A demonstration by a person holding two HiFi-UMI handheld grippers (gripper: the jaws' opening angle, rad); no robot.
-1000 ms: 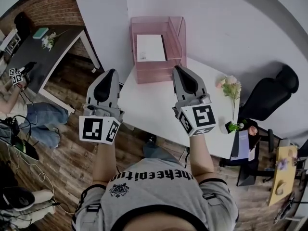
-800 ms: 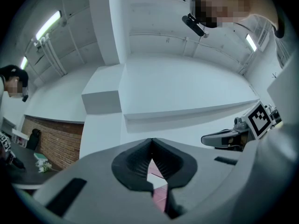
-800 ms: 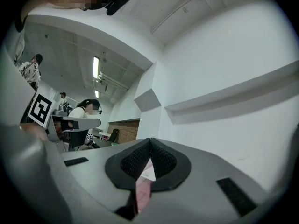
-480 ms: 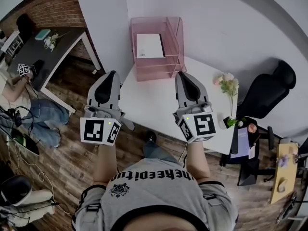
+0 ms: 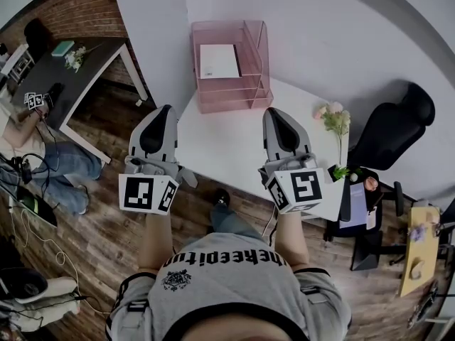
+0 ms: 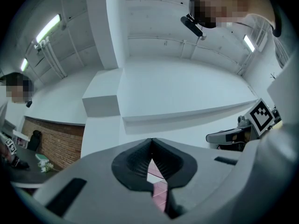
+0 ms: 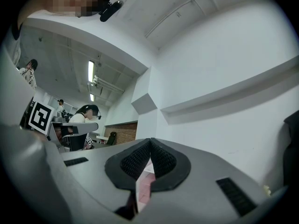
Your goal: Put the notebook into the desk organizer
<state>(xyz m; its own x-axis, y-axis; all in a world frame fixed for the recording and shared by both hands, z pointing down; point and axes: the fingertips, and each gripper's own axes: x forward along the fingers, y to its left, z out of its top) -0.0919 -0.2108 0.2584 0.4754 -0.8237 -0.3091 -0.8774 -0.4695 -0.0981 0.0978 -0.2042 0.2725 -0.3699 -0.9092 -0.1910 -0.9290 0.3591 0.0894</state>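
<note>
At the far side of the white rectangular table (image 5: pixel 227 158), hard against the wall, stands the pink see-through tiered desk organizer (image 5: pixel 257 57). The white flat notebook (image 5: pixel 219 61) lies flat in its top tray, square to the sides. Only the front lips of the lower tiers show, so I cannot tell what they hold.

Both tools hang over the near edge of the table, well apart from the organizer. The left gripper (image 5: pixel 166 111) has its dark ribbed pads pressed together with nothing between them, and so does the right gripper (image 5: pixel 274 115). Each points roughly toward the rack.

By my reckoning the notebook is already home and what is left is simply to stay clear. To do that well, the person should keep both closed tips off the rack's front lip, since a knock could slide the light plastic frame. The right hand should also mind the slim vase of pale flowers (image 5: pixel 333 118) near the table's right edge.
</note>
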